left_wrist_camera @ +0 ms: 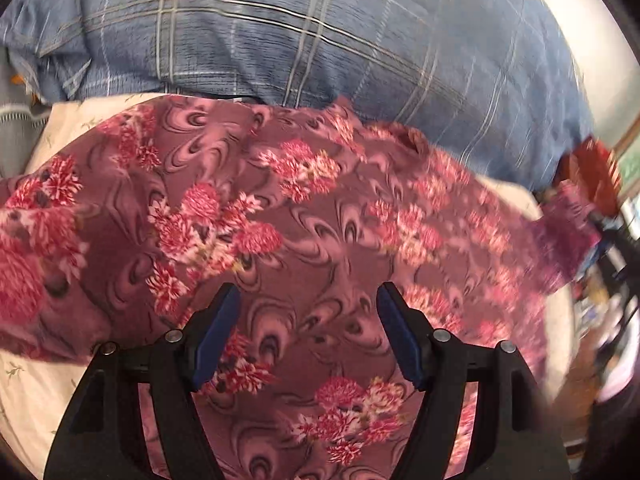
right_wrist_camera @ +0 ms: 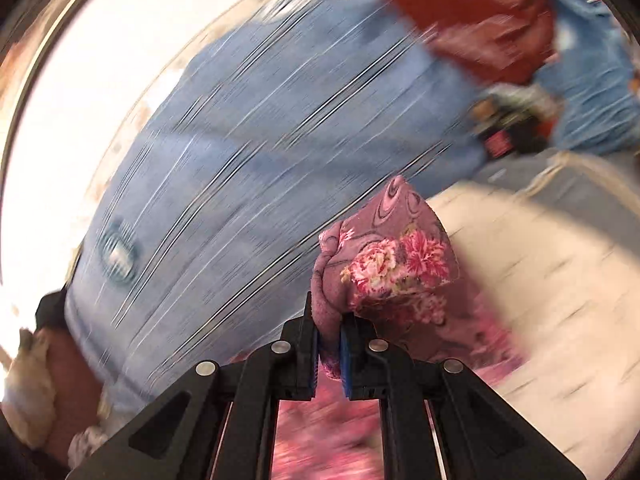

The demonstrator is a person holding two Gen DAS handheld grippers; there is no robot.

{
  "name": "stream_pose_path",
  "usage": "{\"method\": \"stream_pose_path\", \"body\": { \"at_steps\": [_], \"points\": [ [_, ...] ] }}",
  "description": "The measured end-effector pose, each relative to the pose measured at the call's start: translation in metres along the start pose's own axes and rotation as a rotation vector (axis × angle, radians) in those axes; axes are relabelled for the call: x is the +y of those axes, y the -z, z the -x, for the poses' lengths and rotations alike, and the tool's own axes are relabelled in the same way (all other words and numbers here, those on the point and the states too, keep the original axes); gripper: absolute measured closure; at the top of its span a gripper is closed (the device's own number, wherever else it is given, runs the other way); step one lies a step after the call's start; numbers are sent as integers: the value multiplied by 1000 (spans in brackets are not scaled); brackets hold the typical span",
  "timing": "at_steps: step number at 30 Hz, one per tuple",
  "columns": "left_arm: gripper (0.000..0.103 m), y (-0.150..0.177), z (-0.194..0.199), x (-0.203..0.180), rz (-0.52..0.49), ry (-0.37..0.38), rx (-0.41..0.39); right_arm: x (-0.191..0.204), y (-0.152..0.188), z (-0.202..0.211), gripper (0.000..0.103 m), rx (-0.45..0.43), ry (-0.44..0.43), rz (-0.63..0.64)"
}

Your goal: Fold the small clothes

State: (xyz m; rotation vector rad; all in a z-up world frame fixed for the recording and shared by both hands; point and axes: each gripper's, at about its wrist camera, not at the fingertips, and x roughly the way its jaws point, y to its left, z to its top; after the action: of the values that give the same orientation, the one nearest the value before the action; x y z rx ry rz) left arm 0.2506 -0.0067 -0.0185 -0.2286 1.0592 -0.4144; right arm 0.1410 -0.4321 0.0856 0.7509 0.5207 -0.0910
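Spread wide, a pink floral garment (left_wrist_camera: 280, 232) lies on a cream sheet (left_wrist_camera: 28, 400) in front of a person in a blue plaid shirt (left_wrist_camera: 320, 40). One bunched edge of the garment (right_wrist_camera: 384, 264) is clamped between the shut jaws of the right gripper (right_wrist_camera: 330, 344), lifted above the sheet (right_wrist_camera: 540, 300). Over the cloth's middle, the left gripper (left_wrist_camera: 308, 300) hovers with jaws apart, holding nothing. Motion blur smears the surroundings.
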Motion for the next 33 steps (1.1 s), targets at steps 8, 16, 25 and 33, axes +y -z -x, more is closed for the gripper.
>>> {"method": "stream_pose_path", "body": {
  "at_steps": [8, 16, 25, 33],
  "points": [
    [33, -9, 10, 27, 100, 62, 4, 120, 101, -74, 95, 253, -171, 145],
    [32, -12, 14, 46, 183, 191, 20, 180, 226, -131, 74, 571, -158, 299],
    [24, -2, -6, 16, 151, 328, 127, 120, 217, -58, 56, 518, -146, 290],
    [19, 3, 9, -2, 112, 377, 106, 33, 163, -9, 55, 400, -28, 86]
  ]
}}
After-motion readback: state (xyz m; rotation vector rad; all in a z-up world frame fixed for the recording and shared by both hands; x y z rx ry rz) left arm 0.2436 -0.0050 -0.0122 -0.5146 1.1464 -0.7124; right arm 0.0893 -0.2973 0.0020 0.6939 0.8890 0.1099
